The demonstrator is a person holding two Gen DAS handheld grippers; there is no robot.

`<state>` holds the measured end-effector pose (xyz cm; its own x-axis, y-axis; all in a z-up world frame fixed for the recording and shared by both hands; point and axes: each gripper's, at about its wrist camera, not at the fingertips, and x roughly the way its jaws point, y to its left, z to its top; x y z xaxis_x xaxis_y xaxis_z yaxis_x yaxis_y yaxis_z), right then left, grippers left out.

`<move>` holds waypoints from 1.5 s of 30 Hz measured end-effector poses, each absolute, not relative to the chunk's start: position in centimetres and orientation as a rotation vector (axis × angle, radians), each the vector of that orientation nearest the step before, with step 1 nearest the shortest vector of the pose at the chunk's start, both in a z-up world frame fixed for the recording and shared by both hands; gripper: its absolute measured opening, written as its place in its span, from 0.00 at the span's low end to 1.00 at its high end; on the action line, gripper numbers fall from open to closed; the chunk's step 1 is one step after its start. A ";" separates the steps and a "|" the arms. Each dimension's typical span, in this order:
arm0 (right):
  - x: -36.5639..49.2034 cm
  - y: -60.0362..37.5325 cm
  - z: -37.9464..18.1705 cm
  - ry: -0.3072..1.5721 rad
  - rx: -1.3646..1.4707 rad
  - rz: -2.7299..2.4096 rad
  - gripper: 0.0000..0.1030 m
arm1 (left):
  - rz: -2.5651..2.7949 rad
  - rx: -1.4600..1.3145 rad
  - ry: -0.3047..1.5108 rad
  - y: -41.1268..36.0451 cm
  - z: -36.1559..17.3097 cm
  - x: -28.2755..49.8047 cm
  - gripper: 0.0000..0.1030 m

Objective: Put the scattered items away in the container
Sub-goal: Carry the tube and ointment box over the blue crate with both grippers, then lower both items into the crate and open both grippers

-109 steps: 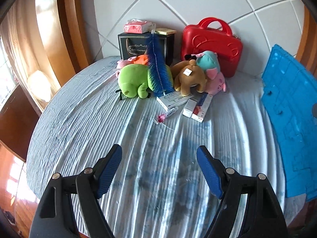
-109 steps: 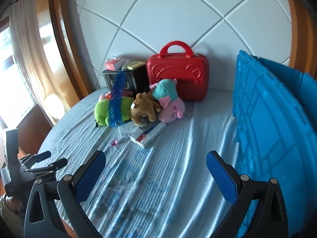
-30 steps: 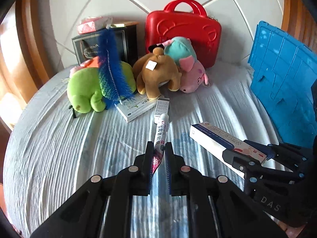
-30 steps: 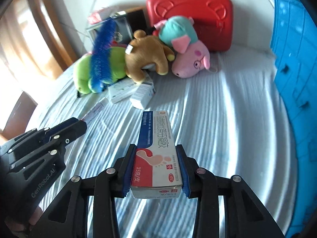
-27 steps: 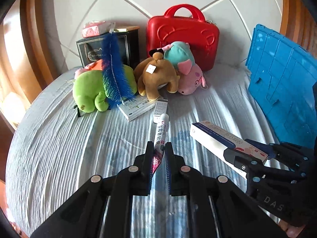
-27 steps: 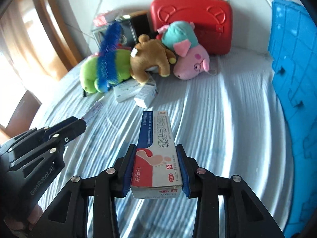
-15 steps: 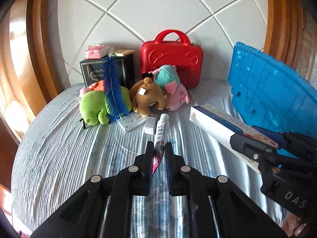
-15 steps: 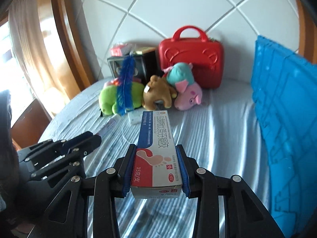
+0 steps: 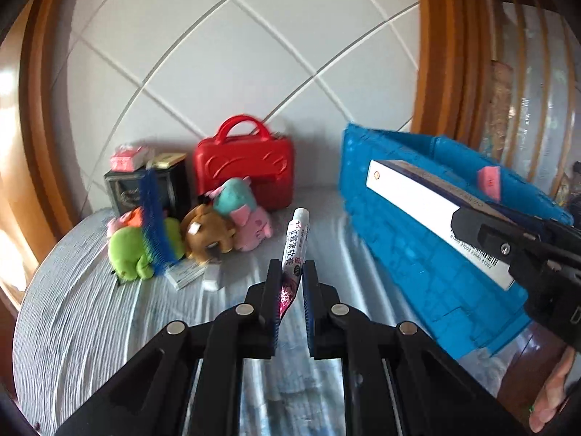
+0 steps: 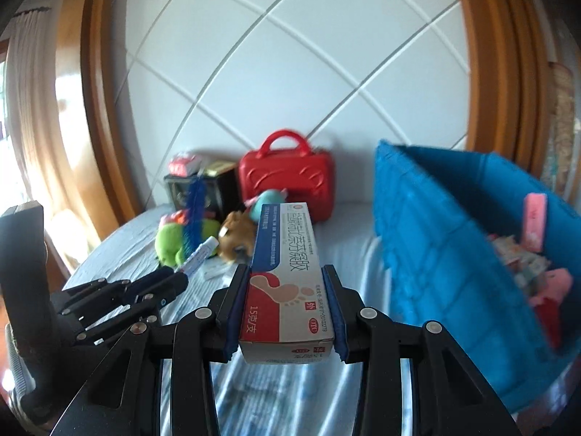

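Observation:
My left gripper (image 9: 290, 276) is shut on a white ointment tube (image 9: 295, 243) with a pink crimped end, held well above the bed. My right gripper (image 10: 287, 283) is shut on a long red, white and blue ointment box (image 10: 287, 265); the box also shows at the right of the left wrist view (image 9: 432, 214). The blue crate (image 10: 432, 239) stands to the right, its open top visible with several pink and white items inside (image 10: 533, 254). The left gripper and tube show low at the left of the right wrist view (image 10: 196, 254).
On the striped bed cover (image 9: 90, 312) lie a green plush (image 9: 134, 250) with a blue brush (image 9: 154, 221), a brown plush (image 9: 205, 234), a pink and teal plush (image 9: 247, 218), and small boxes (image 9: 189, 272). A red case (image 9: 243, 170) and black box (image 9: 145, 189) stand against the wall.
Both grippers have risen and swung right toward the blue crate, each keeping its item. The crate's inside now shows in the right wrist view.

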<state>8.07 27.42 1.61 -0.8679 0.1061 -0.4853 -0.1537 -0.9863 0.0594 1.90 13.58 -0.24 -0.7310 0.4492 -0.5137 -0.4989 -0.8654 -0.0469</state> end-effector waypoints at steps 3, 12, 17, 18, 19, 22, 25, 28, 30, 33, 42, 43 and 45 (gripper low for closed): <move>10.5 30.9 3.4 0.156 -0.663 2.875 0.37 | 2.490 -0.655 0.129 17.2 1.6 3.4 0.11; 17.4 46.2 6.3 0.130 -0.538 2.774 0.37 | 2.446 -0.554 0.112 33.3 6.1 8.2 0.11; 18.8 53.9 6.1 0.132 -0.568 2.772 0.37 | 2.452 -0.585 0.149 41.1 6.5 10.1 0.11; 18.9 55.2 6.0 0.141 -0.583 2.776 0.37 | 2.455 -0.611 0.170 42.8 6.3 10.2 0.11; 19.0 56.5 5.7 0.148 -0.596 2.778 0.37 | 2.455 -0.633 0.185 43.9 6.2 10.4 0.11; 19.1 59.1 4.9 0.172 -0.629 2.791 0.37 | 2.436 -0.729 0.233 47.0 5.2 10.2 0.11; 18.9 61.1 3.7 0.200 -0.677 2.800 0.38 | 2.376 -0.871 0.287 49.8 3.7 9.9 0.11; 18.5 62.9 2.3 0.209 -0.753 2.782 0.38 | 2.288 -1.045 0.318 51.9 1.9 9.2 0.11; 18.1 63.6 1.3 0.212 -0.825 2.769 0.38 | 2.254 -1.120 0.347 52.9 0.8 8.8 0.11; 17.4 64.4 -0.2 0.207 -0.927 2.758 0.38 | 2.246 -1.186 0.382 53.8 -0.5 8.6 0.11; 16.8 65.0 -1.5 0.192 -1.010 2.751 0.38 | 2.248 -1.260 0.395 54.4 -1.4 8.0 0.11; 16.7 65.0 -1.6 0.193 -1.013 2.754 0.38 | 2.249 -1.266 0.390 54.4 -1.4 7.9 0.11; 16.4 65.0 -1.5 0.192 -1.022 2.760 0.38 | 2.257 -1.272 0.384 54.3 -1.4 7.8 0.11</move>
<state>16.35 64.96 -1.52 -0.7437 0.1344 -0.6549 -0.2238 -0.9731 0.0545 7.75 54.32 -1.42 -0.4263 0.2973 -0.8543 -0.5633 -0.8263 -0.0065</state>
